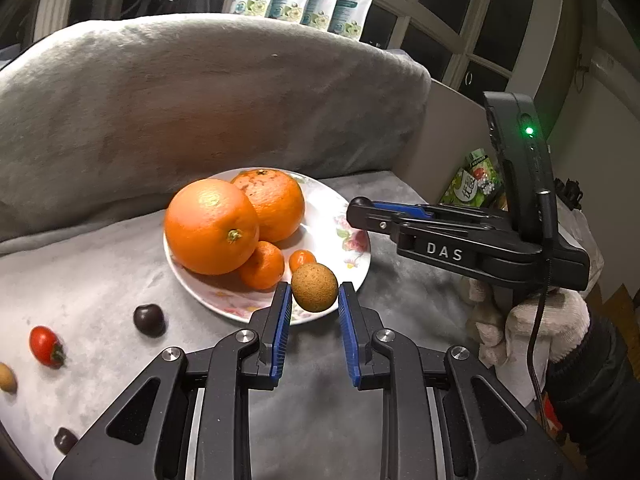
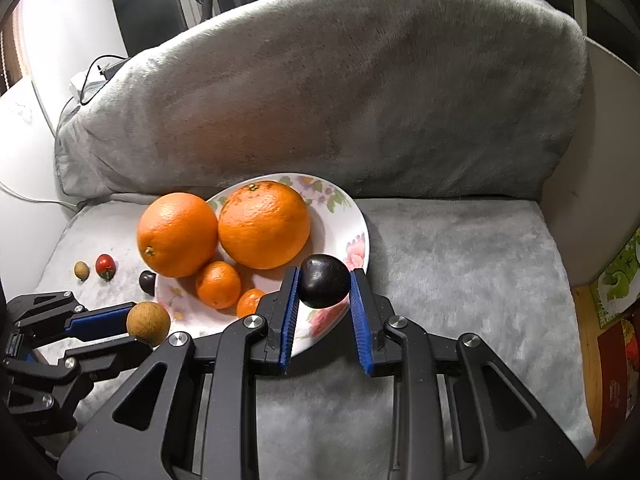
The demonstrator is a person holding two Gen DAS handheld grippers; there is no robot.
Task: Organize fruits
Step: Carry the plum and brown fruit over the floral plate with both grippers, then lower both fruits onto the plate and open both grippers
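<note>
A floral white plate (image 1: 340, 216) (image 2: 344, 216) on a grey plush seat holds two big oranges (image 1: 212, 226) (image 2: 264, 224) and two small mandarins (image 1: 262, 266) (image 2: 218, 284). My left gripper (image 1: 314, 292) is shut on a brown round longan (image 1: 315, 287) (image 2: 148, 323) over the plate's near rim. My right gripper (image 2: 324, 286) is shut on a dark plum-like fruit (image 2: 323, 286) over the plate's right rim; it also shows in the left wrist view (image 1: 362, 210). On the seat left of the plate lie a dark fruit (image 1: 149, 319), a cherry tomato (image 1: 46, 346) and a tan longan (image 1: 7, 378).
A second dark fruit (image 1: 65, 439) lies near the seat's front left. A big grey cushion (image 2: 340, 92) stands behind the plate. Bare grey seat (image 2: 460, 264) lies right of the plate. Packaged goods (image 1: 474, 182) sit beyond the seat's right side.
</note>
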